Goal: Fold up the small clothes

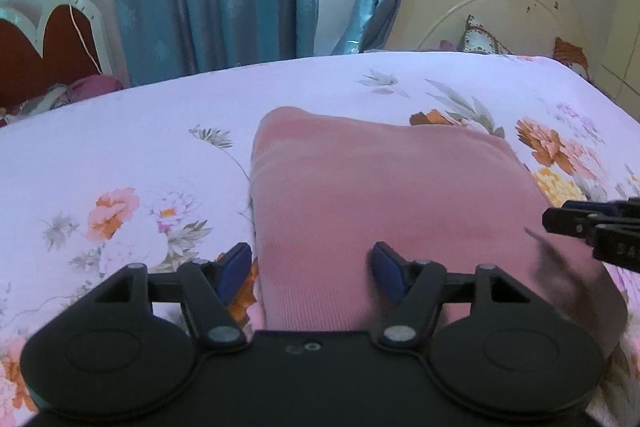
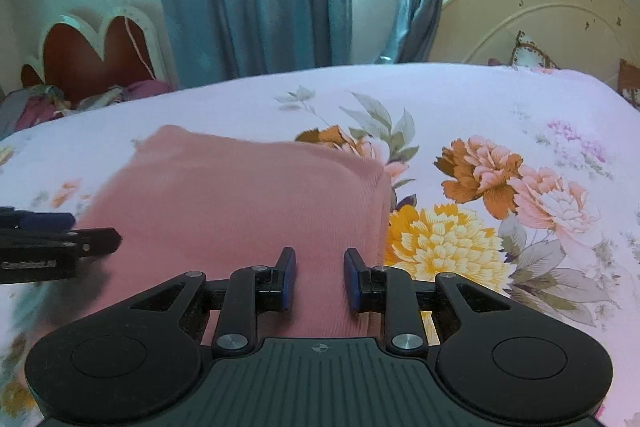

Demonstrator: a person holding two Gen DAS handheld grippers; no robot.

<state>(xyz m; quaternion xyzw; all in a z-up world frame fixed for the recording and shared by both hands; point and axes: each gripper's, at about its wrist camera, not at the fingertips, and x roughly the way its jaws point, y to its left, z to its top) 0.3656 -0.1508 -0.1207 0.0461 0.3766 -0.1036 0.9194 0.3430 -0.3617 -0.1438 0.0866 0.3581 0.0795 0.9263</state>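
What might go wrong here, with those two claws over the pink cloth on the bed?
Both the left gripper and the right gripper stand open over the pink garment, holding nothing. They may pinch the floral bedsheet along with it. The grippers are close together and might bump.

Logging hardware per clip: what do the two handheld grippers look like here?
Both are matte black plastic. The left gripper and right gripper each have two round housings, linkage arms with silver pivot pins, and blue fingertip pads. The right one's base is ribbed with a small crosshair mark; the left one's base is smooth. A white label shows on the left gripper's side, unreadable. No cables or sleeves visible.
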